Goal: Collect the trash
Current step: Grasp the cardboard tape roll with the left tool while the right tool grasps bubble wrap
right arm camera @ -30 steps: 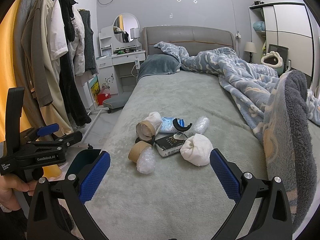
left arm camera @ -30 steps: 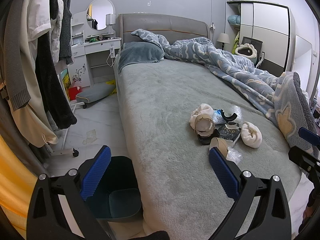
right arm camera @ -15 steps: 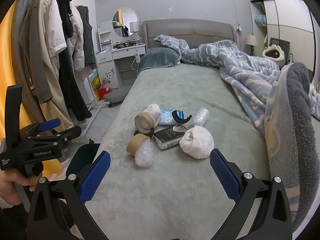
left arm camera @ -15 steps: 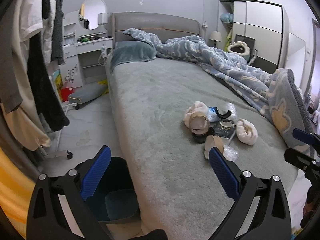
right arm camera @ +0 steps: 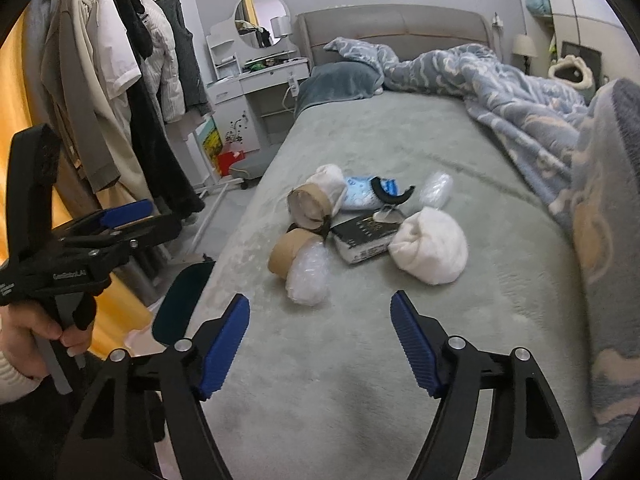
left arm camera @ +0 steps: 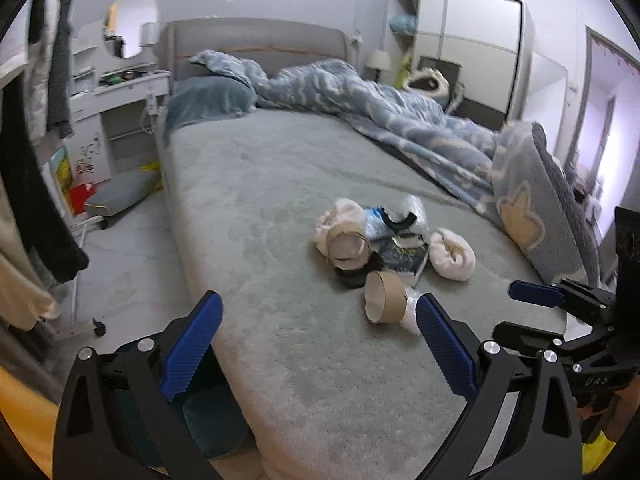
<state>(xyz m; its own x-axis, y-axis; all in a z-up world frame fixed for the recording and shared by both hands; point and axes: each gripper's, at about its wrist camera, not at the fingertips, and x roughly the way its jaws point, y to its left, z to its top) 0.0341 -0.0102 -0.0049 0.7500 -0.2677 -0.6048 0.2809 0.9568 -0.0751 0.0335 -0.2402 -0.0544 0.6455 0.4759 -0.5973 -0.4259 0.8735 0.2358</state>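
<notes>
A small heap of trash lies on the grey bed [right arm camera: 360, 360]: a cardboard roll [right arm camera: 286, 254] [left arm camera: 384, 298], a wad of bubble wrap [right arm camera: 308, 276], a second roll [right arm camera: 306, 208], a white cloth ball [right arm camera: 430, 250] and a black book [right arm camera: 364, 236]. My right gripper [right arm camera: 320, 332] hovers just short of the bubble wrap; its jaws are closing with nothing between them. My left gripper [left arm camera: 320, 344] stands open over the bed's near edge, its right finger beside the cardboard roll, holding nothing. A dark teal bin [left arm camera: 208, 412] [right arm camera: 184, 300] sits on the floor by the bed.
A rumpled blue duvet [right arm camera: 520, 92] covers the bed's right side. Clothes hang on a rack [right arm camera: 132, 92] at the left, with a white dressing table [right arm camera: 256, 80] behind. A hand [right arm camera: 32, 328] holds the left gripper's handle.
The right gripper's jaws have narrowed and it has dropped closer to the trash heap. The left gripper has shifted and turned, so the heap sits nearer its right finger.
</notes>
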